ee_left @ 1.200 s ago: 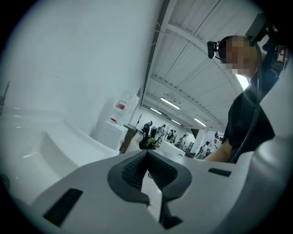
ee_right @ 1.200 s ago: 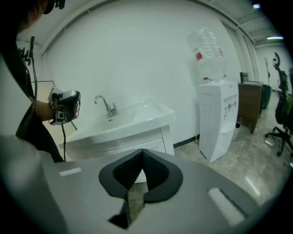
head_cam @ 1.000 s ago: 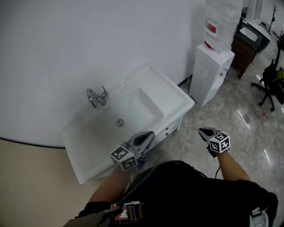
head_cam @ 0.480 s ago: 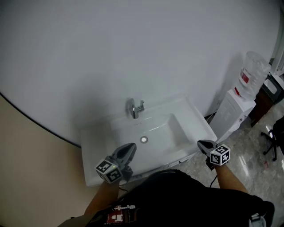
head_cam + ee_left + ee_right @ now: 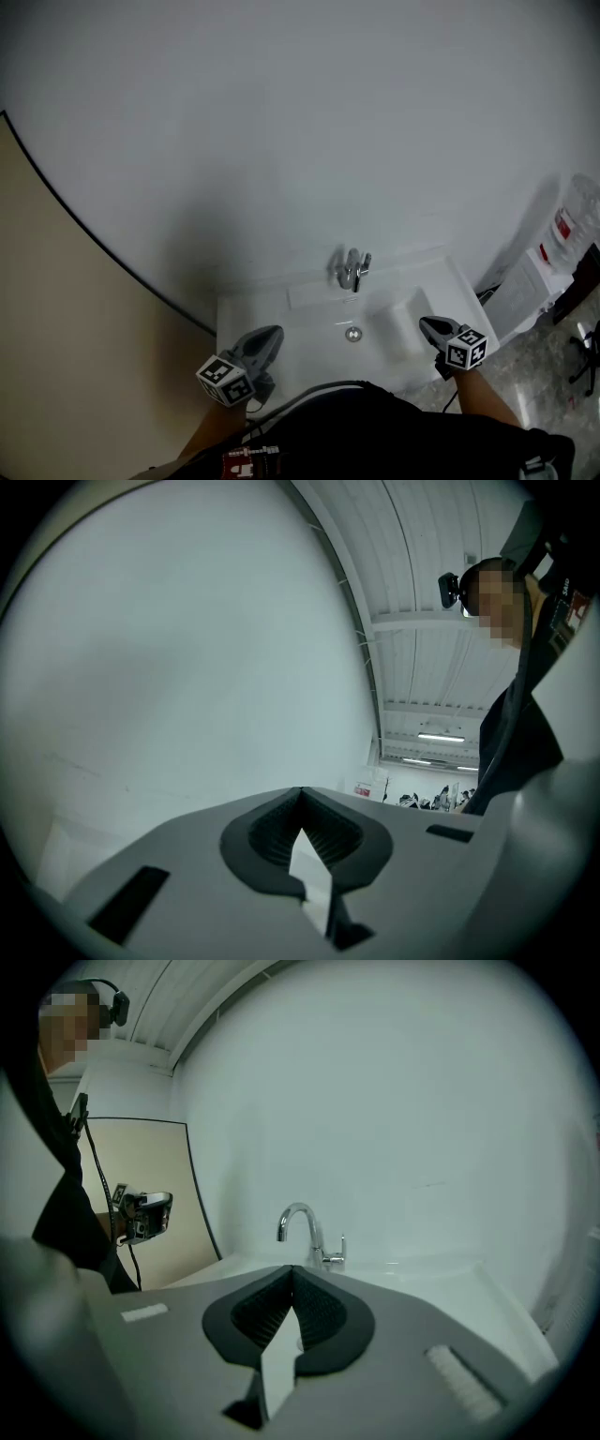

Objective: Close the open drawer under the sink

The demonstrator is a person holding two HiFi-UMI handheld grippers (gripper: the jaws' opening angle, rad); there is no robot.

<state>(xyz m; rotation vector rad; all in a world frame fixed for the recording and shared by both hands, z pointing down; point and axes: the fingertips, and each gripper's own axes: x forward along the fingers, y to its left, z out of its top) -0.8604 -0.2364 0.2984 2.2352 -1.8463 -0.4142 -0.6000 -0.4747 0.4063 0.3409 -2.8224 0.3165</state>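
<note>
Two grippers are counted, the left gripper (image 5: 270, 336) at seven o'clock and the right gripper (image 5: 427, 325) at four o'clock; one sink (image 5: 281, 314) is seen, fitted with one faucet (image 5: 352, 270) and one drain (image 5: 353, 334); one water dispenser (image 5: 525, 289) carrying one bottle (image 5: 576, 221) is counted at three o'clock; one beige panel (image 5: 66, 356) is seen at eight o'clock.

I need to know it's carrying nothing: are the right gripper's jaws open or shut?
Shut. In the right gripper view, the right gripper has its jaws meeting at their tips, with nothing between them.
</note>
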